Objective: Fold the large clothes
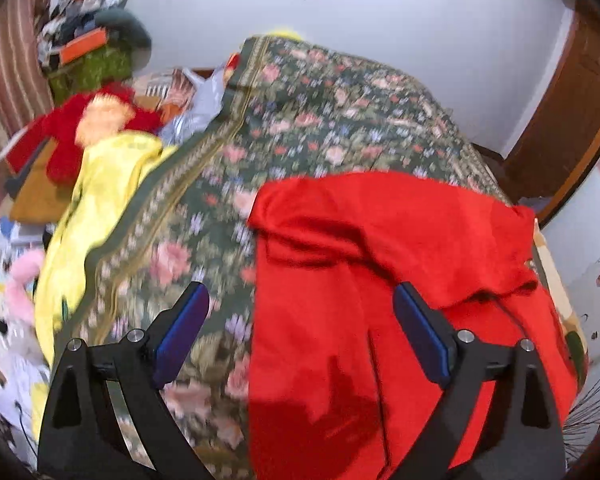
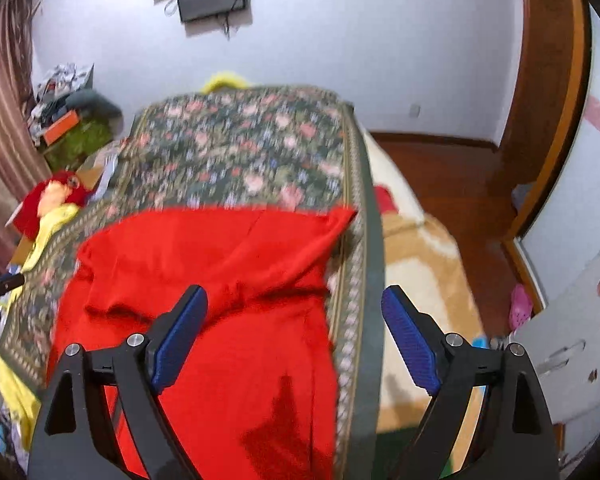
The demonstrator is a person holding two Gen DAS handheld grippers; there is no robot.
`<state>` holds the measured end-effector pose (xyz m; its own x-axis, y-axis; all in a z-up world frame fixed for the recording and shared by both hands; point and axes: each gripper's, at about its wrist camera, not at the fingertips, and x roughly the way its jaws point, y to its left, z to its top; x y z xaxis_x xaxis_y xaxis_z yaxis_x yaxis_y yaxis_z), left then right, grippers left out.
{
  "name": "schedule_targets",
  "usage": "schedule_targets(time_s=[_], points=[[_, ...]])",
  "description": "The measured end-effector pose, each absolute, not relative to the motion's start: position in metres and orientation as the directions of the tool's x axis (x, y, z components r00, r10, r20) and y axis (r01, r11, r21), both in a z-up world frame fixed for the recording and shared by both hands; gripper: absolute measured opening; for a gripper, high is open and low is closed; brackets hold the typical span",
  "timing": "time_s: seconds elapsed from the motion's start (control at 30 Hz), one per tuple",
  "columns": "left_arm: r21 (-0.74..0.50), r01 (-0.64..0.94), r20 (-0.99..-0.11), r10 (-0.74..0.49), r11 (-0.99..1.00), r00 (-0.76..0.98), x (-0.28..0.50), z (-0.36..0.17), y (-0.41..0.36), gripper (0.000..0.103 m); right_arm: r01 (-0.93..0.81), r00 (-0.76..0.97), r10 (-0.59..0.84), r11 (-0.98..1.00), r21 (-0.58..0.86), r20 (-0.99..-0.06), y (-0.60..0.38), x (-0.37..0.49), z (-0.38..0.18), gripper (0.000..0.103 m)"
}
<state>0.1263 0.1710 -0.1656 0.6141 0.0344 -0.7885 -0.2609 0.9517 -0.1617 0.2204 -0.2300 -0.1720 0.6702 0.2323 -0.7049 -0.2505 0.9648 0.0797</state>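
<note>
The red garment [image 1: 380, 280] lies on the bed's floral cover [image 1: 300, 120], running lengthwise away beneath both tools. The left tool [image 1: 300, 332] and the right tool [image 2: 294, 332] both gape wide, holding nothing; the left sits more squarely over the cloth.

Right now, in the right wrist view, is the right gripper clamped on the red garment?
No. The right gripper stands open above the red garment, its blue pads clear of the cloth.
</note>
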Motion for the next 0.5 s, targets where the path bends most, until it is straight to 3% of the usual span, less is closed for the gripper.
schedule_targets(time_s=[0.3, 0.5], points=[[-0.300, -0.402, -0.863, -0.066, 0.865, 0.501, 0.084, -0.236, 0.194, 0.093, -0.198, 0.522, 0.214, 0.972, 0.126, -0.826, -0.235, 0.199, -0.237, 0.087], [-0.431, -0.418, -0.868, -0.240, 0.799, 0.435, 0.059, -0.283, 0.191, 0.093, -0.110, 0.438, 0.237, 0.972, 0.210, -0.867, -0.255, 0.195, -0.267, 0.087]])
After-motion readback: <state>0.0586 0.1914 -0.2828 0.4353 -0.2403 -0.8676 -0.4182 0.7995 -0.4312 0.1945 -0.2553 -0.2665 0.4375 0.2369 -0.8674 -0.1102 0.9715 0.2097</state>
